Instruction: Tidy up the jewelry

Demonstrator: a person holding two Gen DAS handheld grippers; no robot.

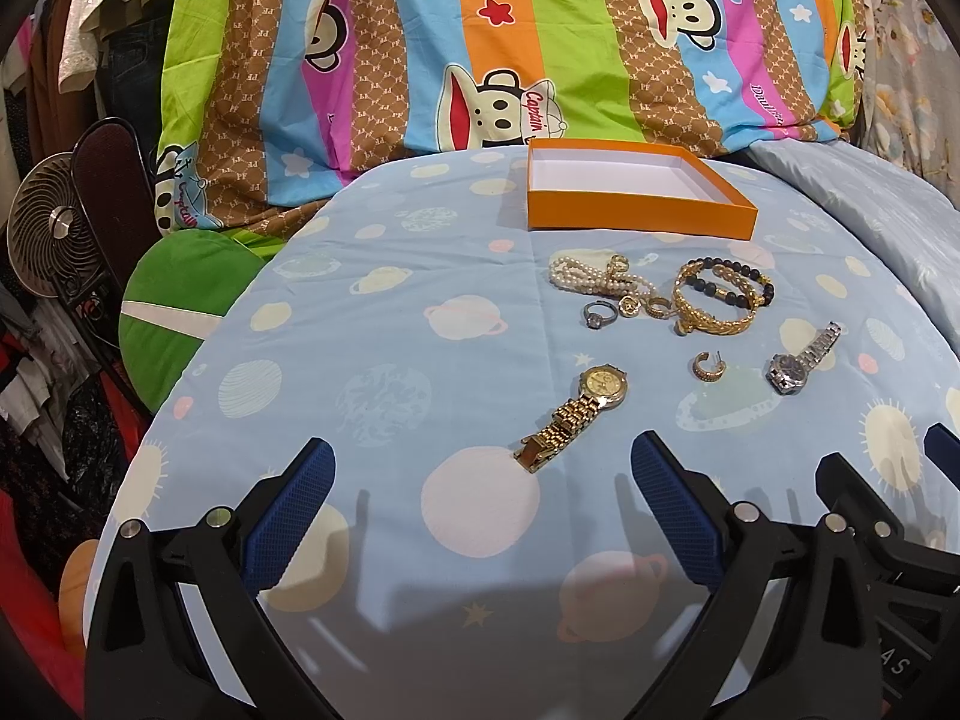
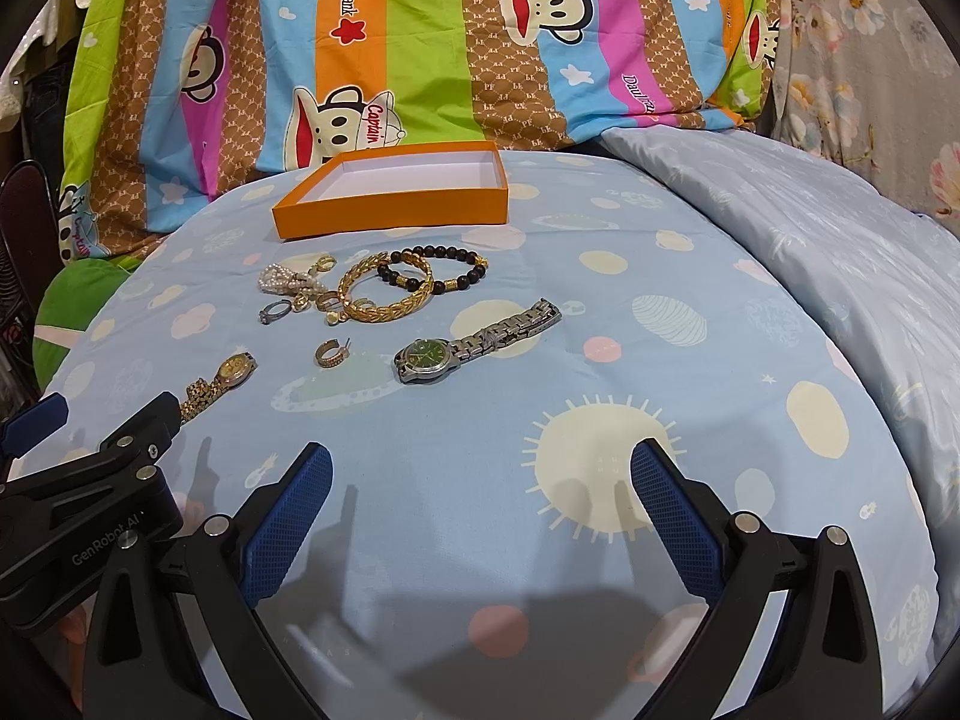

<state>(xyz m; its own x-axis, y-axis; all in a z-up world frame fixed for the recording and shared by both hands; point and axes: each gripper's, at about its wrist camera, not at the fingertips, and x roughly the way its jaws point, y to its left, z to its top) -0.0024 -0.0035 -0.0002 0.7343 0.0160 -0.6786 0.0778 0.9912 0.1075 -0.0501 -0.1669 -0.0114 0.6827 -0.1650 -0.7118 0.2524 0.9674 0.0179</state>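
An open orange box (image 1: 636, 210) (image 2: 390, 210) with a white inside stands empty at the far side of the light blue bedsheet. In front of it lie a pearl bracelet (image 1: 591, 277), a silver ring (image 1: 599, 315), a gold bangle (image 1: 714, 306) (image 2: 387, 294), a black bead bracelet (image 1: 735, 282) (image 2: 435, 270) and a gold hoop earring (image 1: 708, 366) (image 2: 332, 354). A gold watch (image 1: 576, 414) (image 2: 219, 384) lies just ahead of my left gripper (image 1: 480, 468), which is open and empty. A silver watch (image 1: 801, 363) (image 2: 474, 345) lies ahead of my right gripper (image 2: 480, 468), also open and empty.
A striped cartoon-print cover (image 1: 480, 42) rises behind the box. A green round cushion (image 1: 174, 306), a small fan (image 1: 51, 240) and hanging clothes sit left of the bed. A folded pale blue quilt (image 2: 810, 228) lies at the right.
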